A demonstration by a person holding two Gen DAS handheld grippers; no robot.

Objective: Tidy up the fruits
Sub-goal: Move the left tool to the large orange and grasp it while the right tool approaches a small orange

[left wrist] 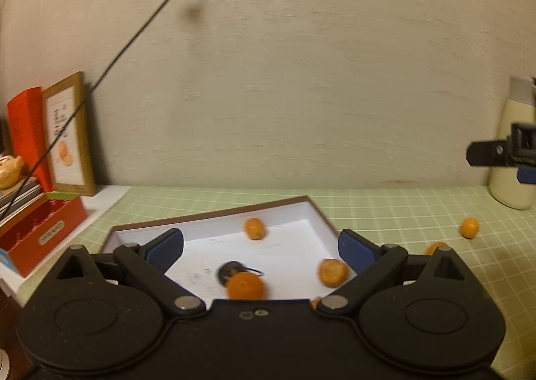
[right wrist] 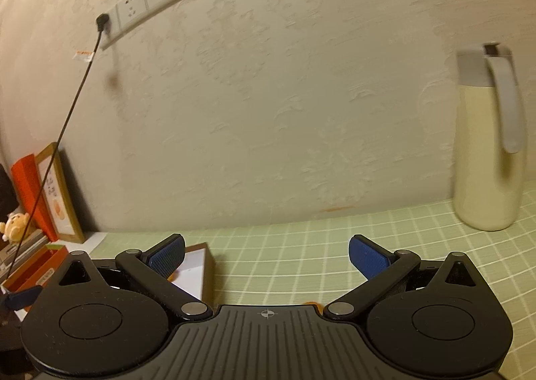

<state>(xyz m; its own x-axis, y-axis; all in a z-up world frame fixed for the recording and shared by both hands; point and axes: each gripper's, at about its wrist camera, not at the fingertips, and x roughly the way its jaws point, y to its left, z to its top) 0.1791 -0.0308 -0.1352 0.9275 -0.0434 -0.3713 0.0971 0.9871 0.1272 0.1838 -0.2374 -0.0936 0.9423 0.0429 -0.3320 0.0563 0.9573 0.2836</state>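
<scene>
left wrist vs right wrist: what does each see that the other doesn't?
Left wrist only: three oranges inside the white box, a dark object beside one, two more on the green cloth, and open left gripper.

Right wrist only: open right gripper over bare cloth, the jug's grey handle.

Both: cream jug, box, checked cloth, framed picture, wall socket.

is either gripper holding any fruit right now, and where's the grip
Nothing is held. The left gripper is open over the box, and the right gripper is open over the tablecloth.
</scene>
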